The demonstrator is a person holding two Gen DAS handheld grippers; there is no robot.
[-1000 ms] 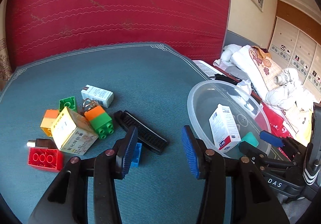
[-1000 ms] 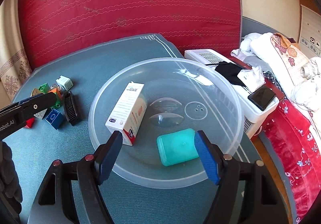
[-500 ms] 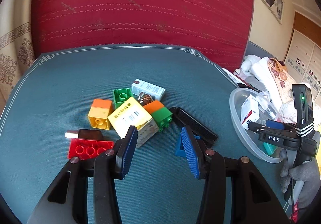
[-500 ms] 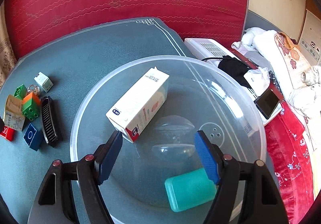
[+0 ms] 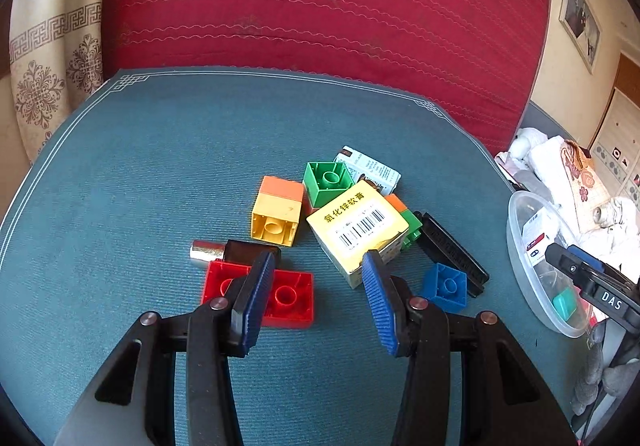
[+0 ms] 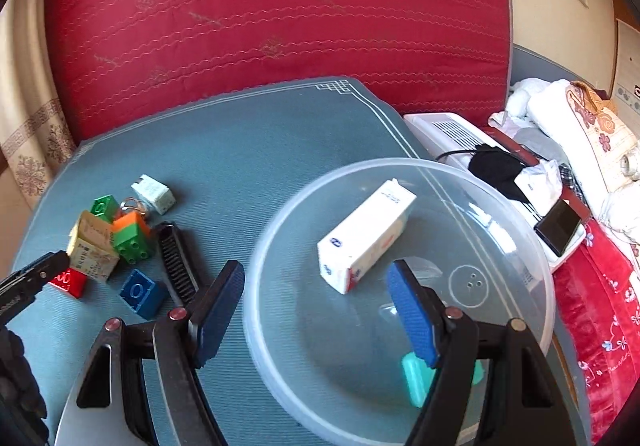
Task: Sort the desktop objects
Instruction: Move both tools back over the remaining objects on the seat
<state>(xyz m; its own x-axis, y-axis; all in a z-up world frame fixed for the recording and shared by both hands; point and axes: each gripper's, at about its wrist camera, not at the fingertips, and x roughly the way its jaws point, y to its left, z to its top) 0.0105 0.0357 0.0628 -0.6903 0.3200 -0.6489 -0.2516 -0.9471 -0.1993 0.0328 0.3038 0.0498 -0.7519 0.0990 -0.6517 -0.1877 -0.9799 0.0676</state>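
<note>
A pile lies on the teal mat: a yellow box (image 5: 356, 230), a red brick (image 5: 288, 298), a yellow-orange brick (image 5: 278, 216), a green brick (image 5: 328, 182), a blue brick (image 5: 446, 288), a black comb (image 5: 452, 248) and a small white box (image 5: 370, 168). My left gripper (image 5: 319, 266) hovers open just in front of the yellow box and over the red brick, holding nothing. The clear bowl (image 6: 256, 286) holds a white carton (image 6: 368, 238) and a teal block (image 6: 416, 382). My right gripper (image 6: 316, 278) stands open above the bowl's near left side, empty.
A black piece with a silver tip (image 5: 232, 250) lies left of the red brick. A white appliance (image 6: 452, 134) with a phone (image 6: 560, 226) stands right of the bowl. A red cushion (image 5: 320, 6) backs the mat. Bedding is piled at far right.
My left gripper has swung left from the bowl to the pile of bricks and boxes. The right gripper has drifted left, and the bowl now sits further right in its view.
</note>
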